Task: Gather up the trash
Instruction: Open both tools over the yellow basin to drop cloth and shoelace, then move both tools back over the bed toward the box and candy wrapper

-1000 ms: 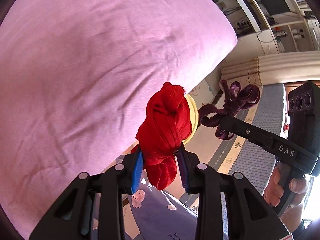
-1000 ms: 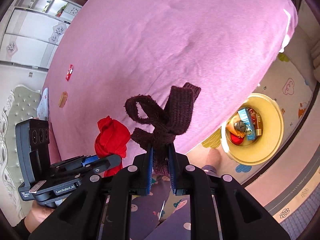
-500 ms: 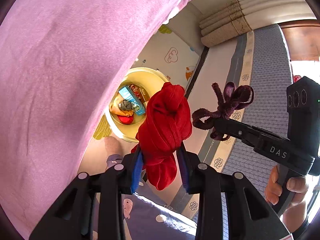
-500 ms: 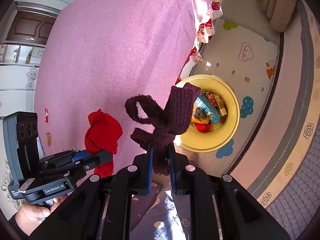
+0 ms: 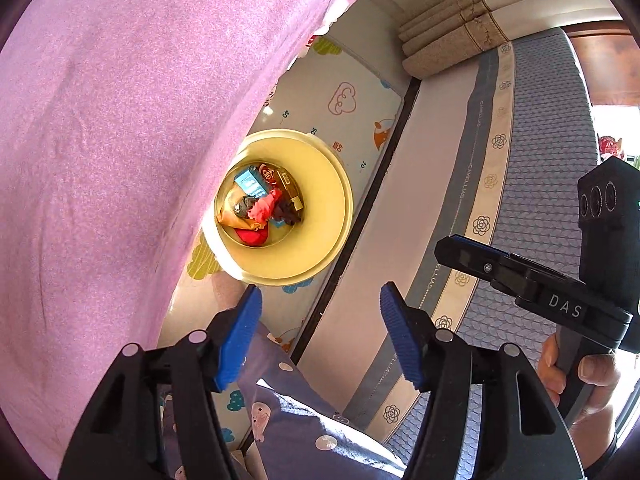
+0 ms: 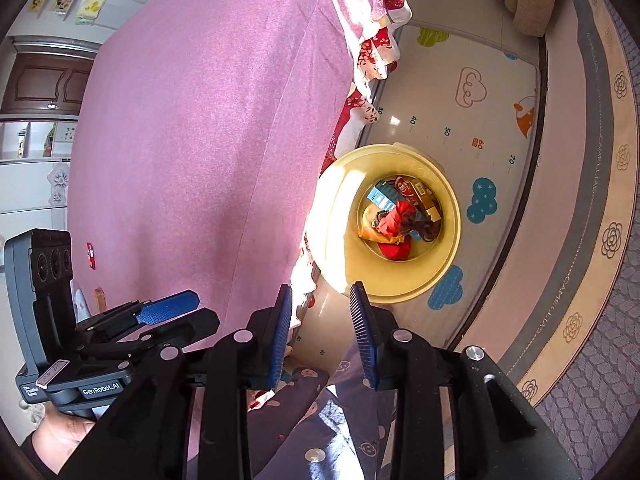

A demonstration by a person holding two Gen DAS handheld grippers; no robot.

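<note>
Both cloths had dropped into the yellow bin [image 5: 320, 248]; left gripper [image 5: 320, 336] and right gripper [image 6: 322, 334], jaws just spread, were empty. Small scraps [image 6: 91, 255] remained on the pink bedspread [image 6: 208, 140].

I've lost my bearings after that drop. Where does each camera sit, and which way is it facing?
Left wrist: on the left gripper, looking steeply down at the yellow bin beside the pink bedspread; its jaws have just opened, empty. The right gripper, its hand and a patterned trouser leg show.
Right wrist: on the right gripper, also looking down at the bin; jaws just opened, empty. The left gripper shows at lower left.
Shared: bin with red cloth, bedspread, play mat.
</note>
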